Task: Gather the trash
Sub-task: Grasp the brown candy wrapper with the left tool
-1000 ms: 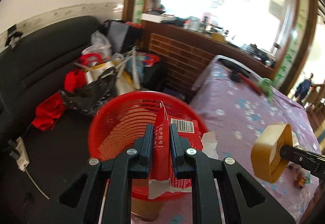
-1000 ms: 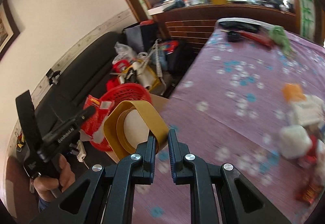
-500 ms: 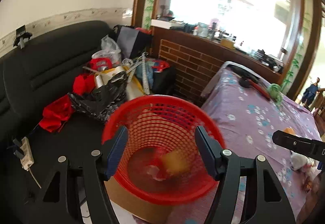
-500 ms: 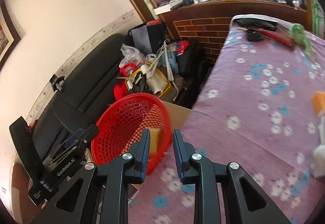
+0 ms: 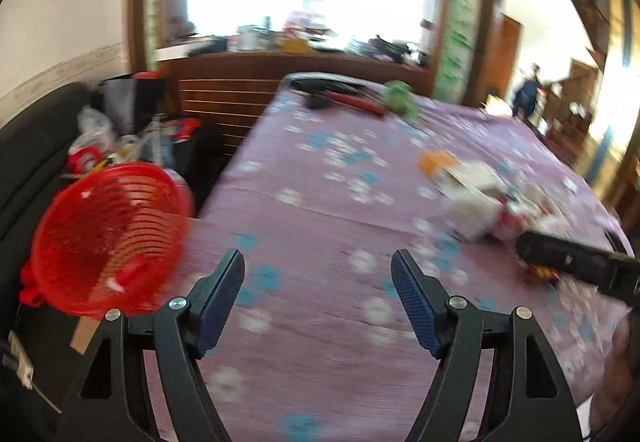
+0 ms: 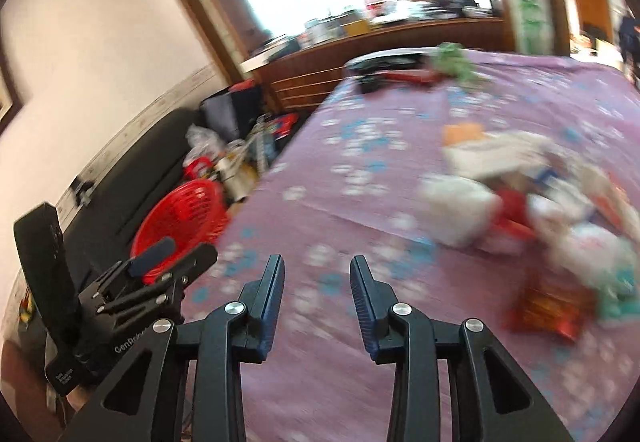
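At lower centre of each view, the left gripper point(image 5: 318, 270) and right gripper point(image 6: 317, 274) show spread, empty jaws over the floral tabletop point(image 5: 328, 209). Trash pile point(image 6: 532, 209) lies right of frame; red basket point(image 5: 104, 242) sits left. Judged step: reaching for another piece.

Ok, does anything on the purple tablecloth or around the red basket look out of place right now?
Yes. A heap of crumpled white packaging and wrappers lies scattered on the purple floral tablecloth, with an orange snack packet at its near edge. The red basket sits off the table's left edge. Both grippers are open and empty.
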The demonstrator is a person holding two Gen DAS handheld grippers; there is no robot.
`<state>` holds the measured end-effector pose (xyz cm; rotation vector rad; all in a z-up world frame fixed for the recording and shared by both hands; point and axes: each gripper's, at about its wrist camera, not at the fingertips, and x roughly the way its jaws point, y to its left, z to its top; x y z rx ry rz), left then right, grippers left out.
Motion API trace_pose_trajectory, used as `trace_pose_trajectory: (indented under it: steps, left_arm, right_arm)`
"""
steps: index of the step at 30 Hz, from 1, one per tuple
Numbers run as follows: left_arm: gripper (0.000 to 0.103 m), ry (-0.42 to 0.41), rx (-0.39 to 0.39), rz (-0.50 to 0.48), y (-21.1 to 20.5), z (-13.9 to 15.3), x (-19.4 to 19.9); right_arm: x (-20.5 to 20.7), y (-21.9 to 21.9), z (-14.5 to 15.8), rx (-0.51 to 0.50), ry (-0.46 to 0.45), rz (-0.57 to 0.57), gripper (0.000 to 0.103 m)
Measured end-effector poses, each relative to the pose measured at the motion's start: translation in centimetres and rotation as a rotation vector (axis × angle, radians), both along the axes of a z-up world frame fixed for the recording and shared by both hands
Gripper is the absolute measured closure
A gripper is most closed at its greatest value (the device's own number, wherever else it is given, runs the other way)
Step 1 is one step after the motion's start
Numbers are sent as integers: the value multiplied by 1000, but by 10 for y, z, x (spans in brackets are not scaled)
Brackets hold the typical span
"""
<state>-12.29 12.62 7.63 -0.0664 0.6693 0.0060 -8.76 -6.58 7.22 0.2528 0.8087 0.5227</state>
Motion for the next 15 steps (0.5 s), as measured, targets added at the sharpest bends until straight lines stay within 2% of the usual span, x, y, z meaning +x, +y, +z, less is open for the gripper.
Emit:
trace_pose_trajectory:
  steps: [8,10,15]
  left_arm:
    - [24,37,41,-192,-84,-6,8]
    - [22,54,64,-300,-111,-6,13]
    - [14,52,211,-554,-176,-12,15]
  right_arm:
    - [-9,-112,-6,42,31,-217,66]
    - [-11,-133,-5,60,30,-261,66]
    - [-19,-178,-1,109,29,-362,63]
